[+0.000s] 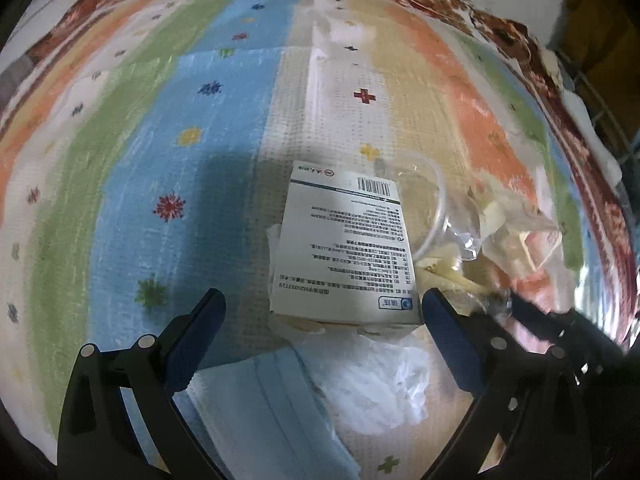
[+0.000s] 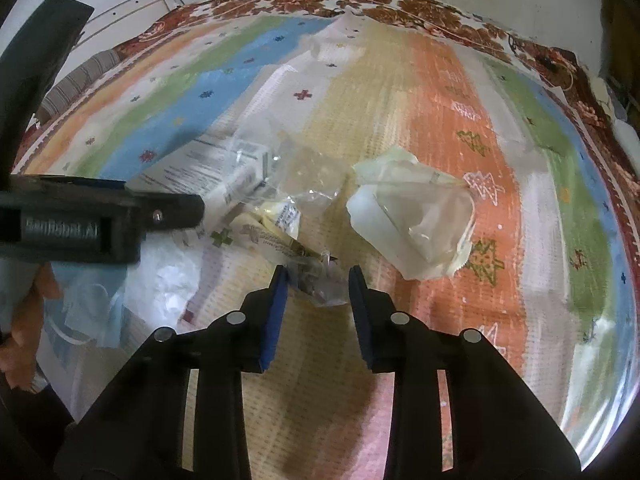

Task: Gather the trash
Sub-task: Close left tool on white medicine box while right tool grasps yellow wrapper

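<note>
A white printed medicine box (image 1: 340,244) lies on the striped mat, just ahead of my open left gripper (image 1: 322,304), its near end between the fingertips. A blue face mask (image 1: 276,404) and a white crumpled tissue (image 1: 376,384) lie under the left gripper. Clear and yellowish wrappers (image 1: 480,248) lie to the box's right. My right gripper (image 2: 318,276) is open, with a small clear wrapper (image 2: 324,284) between its fingertips. A crumpled white and clear plastic bag (image 2: 416,220) lies ahead to the right. The box (image 2: 208,176) also shows in the right wrist view.
The colourful striped mat (image 1: 140,160) covers a table with a red-brown patterned cloth border (image 2: 440,12). The left gripper's body (image 2: 80,216) crosses the left side of the right wrist view. White walls stand behind.
</note>
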Available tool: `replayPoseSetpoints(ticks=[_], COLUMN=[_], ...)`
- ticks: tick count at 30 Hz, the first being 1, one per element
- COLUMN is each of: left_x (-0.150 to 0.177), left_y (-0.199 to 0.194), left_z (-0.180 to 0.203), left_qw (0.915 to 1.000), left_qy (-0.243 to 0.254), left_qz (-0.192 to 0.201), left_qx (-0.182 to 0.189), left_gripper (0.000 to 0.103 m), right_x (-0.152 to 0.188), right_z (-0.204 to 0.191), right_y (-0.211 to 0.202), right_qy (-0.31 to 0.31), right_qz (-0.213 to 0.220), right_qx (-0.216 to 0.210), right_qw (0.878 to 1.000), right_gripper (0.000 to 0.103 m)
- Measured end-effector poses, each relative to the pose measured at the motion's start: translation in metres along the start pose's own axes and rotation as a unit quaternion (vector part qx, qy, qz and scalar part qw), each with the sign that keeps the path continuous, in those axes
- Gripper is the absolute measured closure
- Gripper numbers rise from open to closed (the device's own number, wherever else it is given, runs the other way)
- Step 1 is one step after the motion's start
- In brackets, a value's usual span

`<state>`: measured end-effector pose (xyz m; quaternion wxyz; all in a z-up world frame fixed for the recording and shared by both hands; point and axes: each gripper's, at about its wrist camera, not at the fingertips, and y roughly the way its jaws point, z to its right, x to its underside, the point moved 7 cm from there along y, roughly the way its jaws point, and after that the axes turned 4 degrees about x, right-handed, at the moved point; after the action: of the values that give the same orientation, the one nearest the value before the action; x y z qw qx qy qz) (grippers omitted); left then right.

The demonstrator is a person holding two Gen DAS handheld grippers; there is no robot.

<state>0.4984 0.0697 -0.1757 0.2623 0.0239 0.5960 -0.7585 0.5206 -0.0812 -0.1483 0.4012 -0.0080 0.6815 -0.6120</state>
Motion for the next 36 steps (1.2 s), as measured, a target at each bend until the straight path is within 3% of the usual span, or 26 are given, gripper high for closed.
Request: replayPoseSetpoints(ticks=[5, 10, 25, 36], left_x=[0.000, 0.001, -0.007, 0.018], left_y=[0.006, 0.007, -0.034, -0.087], left_z=[0.004, 0.008, -0.007, -0.017], left_qw=[0.9994, 0.9993, 0.9995, 0.9994], left_qy=[0.019, 0.029, 0.002, -0.017], left_qz=[-0.003, -0.001, 0.029, 0.030], left_qx=[-0.029, -0.022, -0.006, 0.003], left_gripper=[0.011, 0.031, 0.032, 0.033], right_x=[0.003, 0.003, -0.006, 0.008], right_z=[0.000, -0.004, -0.008, -0.009], right_y=[0.000, -0.001, -0.023, -0.084], right_qy=[0.000, -0.002, 0.024, 0.018], right_qz=[-0.002, -0.002, -0.009, -0.008], right_qx=[-0.005, -0.009, -0.019, -0.005], right_qw=[1.000, 1.000, 0.999, 1.000], right_gripper=[0.077, 0.082, 0.092, 0.092])
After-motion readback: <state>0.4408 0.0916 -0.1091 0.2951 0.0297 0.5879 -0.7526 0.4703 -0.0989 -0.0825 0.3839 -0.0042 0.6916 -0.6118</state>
